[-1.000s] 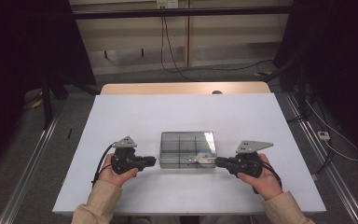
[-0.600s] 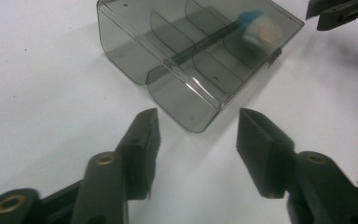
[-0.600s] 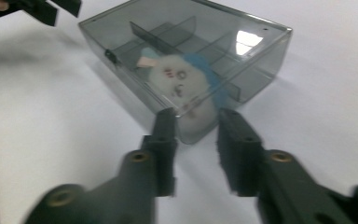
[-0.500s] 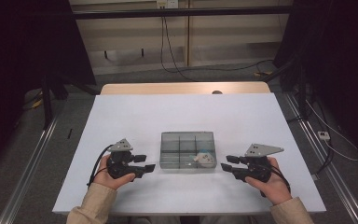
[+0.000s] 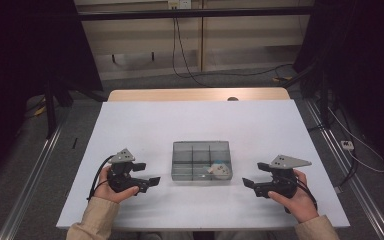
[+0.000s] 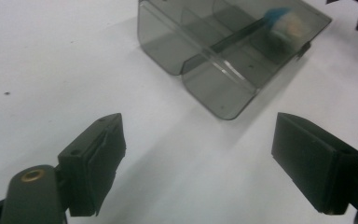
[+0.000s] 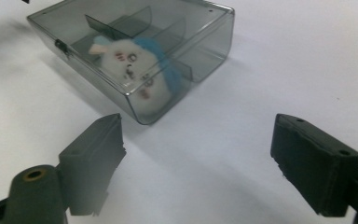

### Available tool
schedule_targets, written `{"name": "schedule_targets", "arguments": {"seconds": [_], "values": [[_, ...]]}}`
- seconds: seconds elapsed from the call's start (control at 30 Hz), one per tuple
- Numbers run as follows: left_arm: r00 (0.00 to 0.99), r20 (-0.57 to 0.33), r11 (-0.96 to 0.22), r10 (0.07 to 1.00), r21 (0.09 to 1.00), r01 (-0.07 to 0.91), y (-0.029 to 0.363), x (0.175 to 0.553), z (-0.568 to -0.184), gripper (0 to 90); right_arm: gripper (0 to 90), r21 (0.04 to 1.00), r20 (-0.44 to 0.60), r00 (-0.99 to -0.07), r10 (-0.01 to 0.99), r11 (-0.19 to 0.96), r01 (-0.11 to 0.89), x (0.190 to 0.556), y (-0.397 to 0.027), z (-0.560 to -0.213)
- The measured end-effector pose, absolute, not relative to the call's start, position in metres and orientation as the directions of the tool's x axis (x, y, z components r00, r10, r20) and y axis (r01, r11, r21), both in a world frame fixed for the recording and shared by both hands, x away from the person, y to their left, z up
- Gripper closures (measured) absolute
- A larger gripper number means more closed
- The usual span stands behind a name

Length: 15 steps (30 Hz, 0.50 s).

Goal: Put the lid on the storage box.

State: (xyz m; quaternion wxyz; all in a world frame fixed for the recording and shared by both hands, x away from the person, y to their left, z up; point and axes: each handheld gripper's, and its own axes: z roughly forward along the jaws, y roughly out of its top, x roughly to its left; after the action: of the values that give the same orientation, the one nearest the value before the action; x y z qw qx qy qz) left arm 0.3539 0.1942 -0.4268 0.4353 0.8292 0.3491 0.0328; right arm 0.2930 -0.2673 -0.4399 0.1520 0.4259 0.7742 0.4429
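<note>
A smoky clear plastic box point(image 5: 201, 160) with inner dividers lies shut on the white table point(image 5: 200, 125). Inside its near right compartment sits a small white and blue plush toy point(image 5: 218, 169), clear in the right gripper view point(image 7: 140, 70) and blurred in the left gripper view point(image 6: 286, 25). My left gripper point(image 5: 151, 182) rests left of the box point(image 6: 223, 51), its jaws wide apart with nothing between them. My right gripper point(image 5: 248, 183) stands right of the box point(image 7: 140, 56), also open and empty. Both sets of jaws have just been opening.
Bare white table surface lies all around the box. A wooden strip point(image 5: 195, 94) runs along the table's far edge. Cables point(image 5: 180, 45) trail over the floor behind, and metal rails point(image 5: 35, 165) flank the table.
Both grippers have let go of the box and drawn outward to either side of it, their jaws opening. The box now lies alone with the toy inside.
</note>
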Motion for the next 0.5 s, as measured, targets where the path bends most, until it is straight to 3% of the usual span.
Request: {"name": "schedule_targets", "arguments": {"seconds": [0.5], "values": [[0.73, -0.238, -0.365, 0.64, 0.743, 0.562, 0.214, 0.352, -0.432, 12.5, 13.9, 0.817, 0.131, -0.59, 0.797, 0.25, 0.519, 0.287, -0.277, -0.443]]}}
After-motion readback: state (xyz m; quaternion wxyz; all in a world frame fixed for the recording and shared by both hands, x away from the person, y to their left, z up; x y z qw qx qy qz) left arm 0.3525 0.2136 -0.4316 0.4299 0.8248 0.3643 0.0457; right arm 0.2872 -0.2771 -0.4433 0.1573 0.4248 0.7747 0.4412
